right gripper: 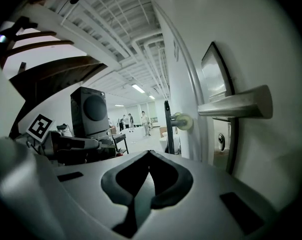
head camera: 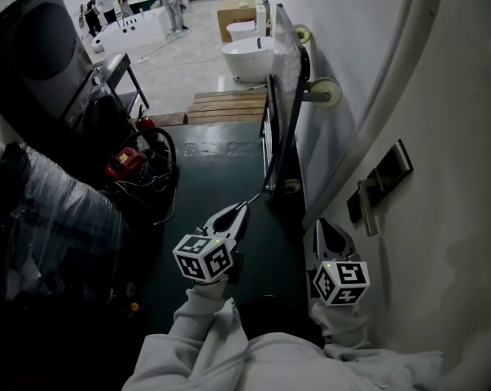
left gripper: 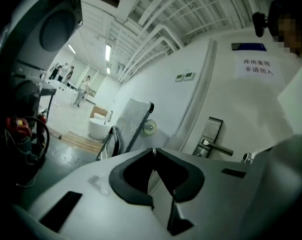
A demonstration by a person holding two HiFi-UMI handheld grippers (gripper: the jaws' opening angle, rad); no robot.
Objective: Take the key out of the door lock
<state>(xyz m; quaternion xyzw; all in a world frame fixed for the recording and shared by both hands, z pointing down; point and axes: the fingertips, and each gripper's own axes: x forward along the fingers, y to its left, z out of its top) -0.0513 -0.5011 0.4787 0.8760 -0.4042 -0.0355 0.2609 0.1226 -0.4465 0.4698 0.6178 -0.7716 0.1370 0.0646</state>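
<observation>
The door's metal lock plate (head camera: 389, 168) with its lever handle (head camera: 366, 208) is on the white door at the right. In the right gripper view the handle (right gripper: 236, 104) juts out above a round keyhole (right gripper: 221, 141), and I see no key in it. My left gripper (head camera: 245, 208) is held away from the door over the dark floor, shut, with a thin pale sliver, apparently the key (head camera: 252, 199), poking from its tips. That sliver (left gripper: 153, 152) shows between the closed tips in the left gripper view. My right gripper (head camera: 320, 225) hovers close to the door below the handle, its jaws (right gripper: 148, 154) shut and holding nothing.
A flat cart (head camera: 284, 96) with pale wheels leans upright against the wall ahead. Beyond it are a white basin (head camera: 247, 55) and a wooden pallet (head camera: 227, 104). A dark machine (head camera: 33, 39), a red tool (head camera: 124, 163) and cables crowd the left. People stand far off.
</observation>
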